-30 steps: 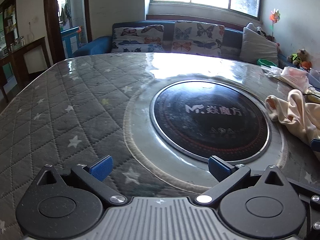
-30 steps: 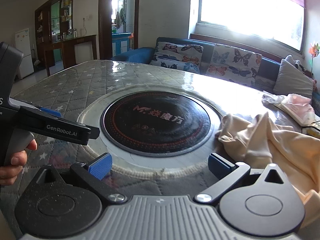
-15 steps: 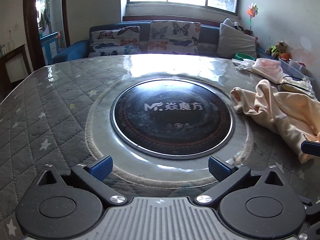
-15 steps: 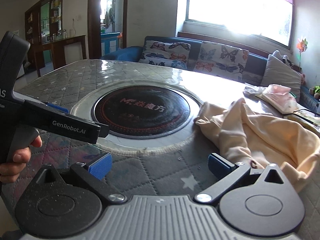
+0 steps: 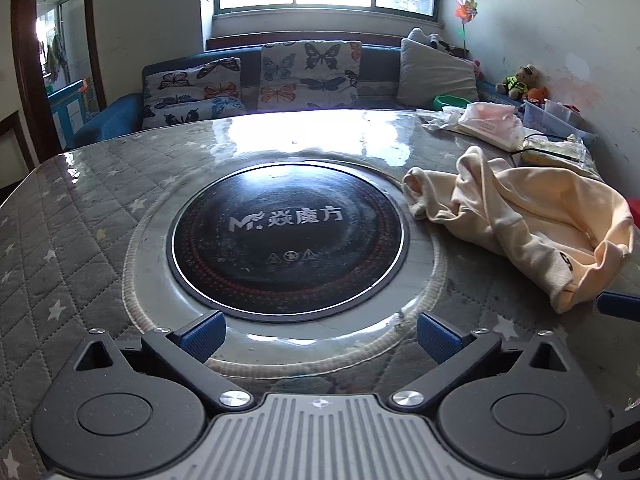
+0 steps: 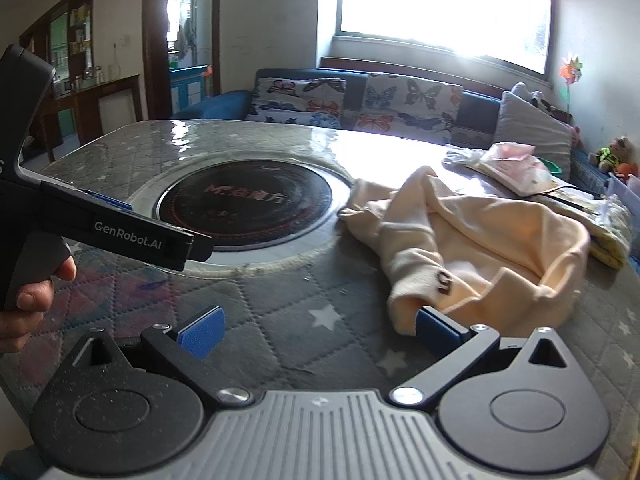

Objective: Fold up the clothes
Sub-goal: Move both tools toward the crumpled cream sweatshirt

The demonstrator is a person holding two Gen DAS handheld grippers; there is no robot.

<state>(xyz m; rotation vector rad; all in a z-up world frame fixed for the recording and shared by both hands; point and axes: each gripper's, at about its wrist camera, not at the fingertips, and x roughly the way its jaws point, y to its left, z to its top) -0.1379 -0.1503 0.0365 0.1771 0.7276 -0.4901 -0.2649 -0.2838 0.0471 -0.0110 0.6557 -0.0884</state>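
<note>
A crumpled cream garment (image 5: 532, 216) lies on the right side of the quilted grey table (image 5: 72, 216); it also shows in the right wrist view (image 6: 480, 248). My left gripper (image 5: 318, 336) is open and empty above the near rim of the round black cooktop (image 5: 286, 234). My right gripper (image 6: 318, 332) is open and empty, its right fingertip (image 6: 434, 326) at the garment's near corner. The left gripper's body (image 6: 120, 228) shows at the left in the right wrist view.
A pink and white packet (image 5: 490, 122) and a plastic bag (image 5: 554, 150) lie at the table's far right. A sofa with butterfly cushions (image 5: 280, 76) stands behind the table. A clear storage box (image 5: 556, 114) sits by the right wall.
Both grippers have swung to the right. The garment has come further into both views, and the right fingertip now sits at its near corner.
</note>
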